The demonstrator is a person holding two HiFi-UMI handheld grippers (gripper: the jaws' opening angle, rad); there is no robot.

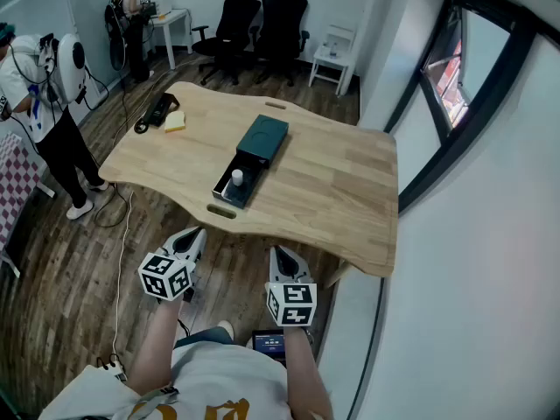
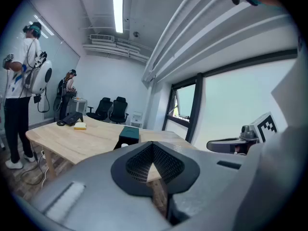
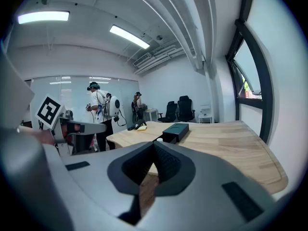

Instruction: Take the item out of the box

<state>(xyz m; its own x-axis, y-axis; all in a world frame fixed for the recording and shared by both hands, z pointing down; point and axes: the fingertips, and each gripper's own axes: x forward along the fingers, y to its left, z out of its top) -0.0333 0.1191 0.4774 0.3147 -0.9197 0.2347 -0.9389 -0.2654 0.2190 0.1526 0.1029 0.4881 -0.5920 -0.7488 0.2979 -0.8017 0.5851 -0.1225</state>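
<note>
- At the far left a person (image 1: 39, 103) in a white top stands on the floor, well apart from the work.
- On the wooden counter (image 1: 341, 199), near its left end, a black device (image 1: 159, 108) lies with a yellow block (image 1: 175, 122) just beside it.
- The left gripper (image 1: 195, 234) hangs low in front of the body, short of the counter's near edge. In the left gripper view its jaws are clenched tip to tip with nothing between them, and they point toward the counter.
- The box (image 1: 261, 140), dark teal, lies near the middle of the counter. Its inner tray is slid out toward the person, and the white item (image 1: 236, 178) stands upright in that open tray.
- The right gripper (image 1: 280, 254) is held beside the left one, also off the counter and well apart from the box. Its jaws are likewise pressed together and empty.
- To the right, a dark-framed window (image 1: 477, 86) runs along the wall.
- Progress, as I judge it: the tray is already open and the item exposed, but no grasp has begun. What is left is the reach across the counter, parting one pair of jaws, closing them on the white item and lifting it clear of the tray, perhaps with the other gripper steadying the box.
</note>
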